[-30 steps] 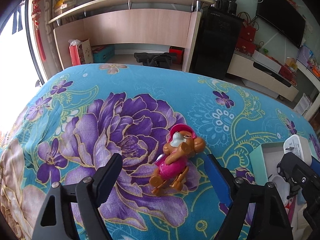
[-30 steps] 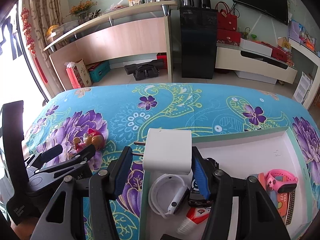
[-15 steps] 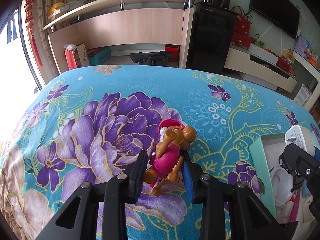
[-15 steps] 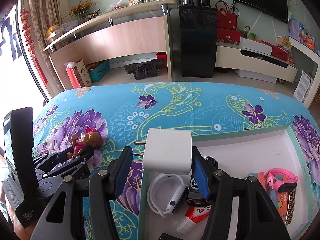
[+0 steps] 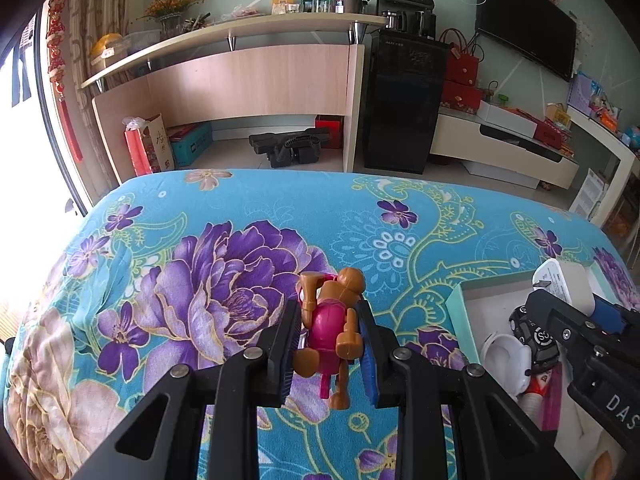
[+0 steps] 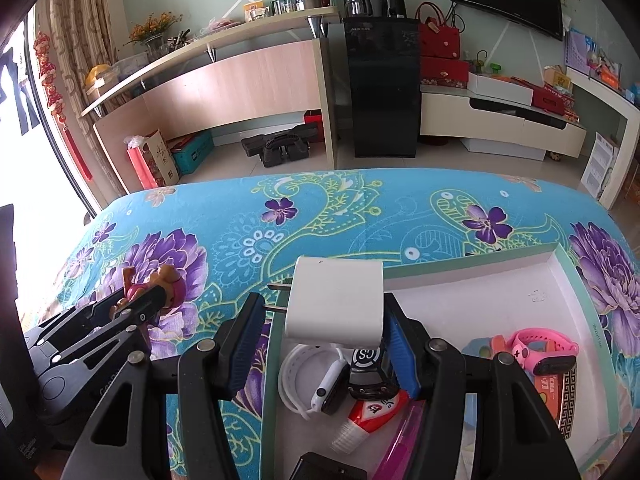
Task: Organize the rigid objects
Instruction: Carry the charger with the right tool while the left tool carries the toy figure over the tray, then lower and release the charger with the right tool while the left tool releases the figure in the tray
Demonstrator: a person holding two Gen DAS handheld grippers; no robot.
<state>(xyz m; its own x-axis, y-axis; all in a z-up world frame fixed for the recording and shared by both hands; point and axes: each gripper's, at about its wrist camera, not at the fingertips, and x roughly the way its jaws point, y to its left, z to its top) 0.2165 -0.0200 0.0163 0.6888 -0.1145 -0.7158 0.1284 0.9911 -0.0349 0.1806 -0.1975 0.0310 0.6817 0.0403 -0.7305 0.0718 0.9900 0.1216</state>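
Toy dog (image 5: pixel 330 328), low in the frame's centre, is pinched at its pink body by the left gripper (image 5: pixel 330 354), whose jaws have just been closing, for carrying to the box (image 5: pixel 454 304) at lower right, where the right gripper (image 6: pixel 326 338) clasps a white charger (image 6: pixel 334 300).

Bright daylight floods from the blown-out left window (image 5: pixel 24 208); sharp focus, fisheye-bent edges with dark corners.

Your toy (image 5: pixel 330 322) sits between the left jaws over the cloth (image 5: pixel 224 216), box (image 6: pixel 560 292) to its right.
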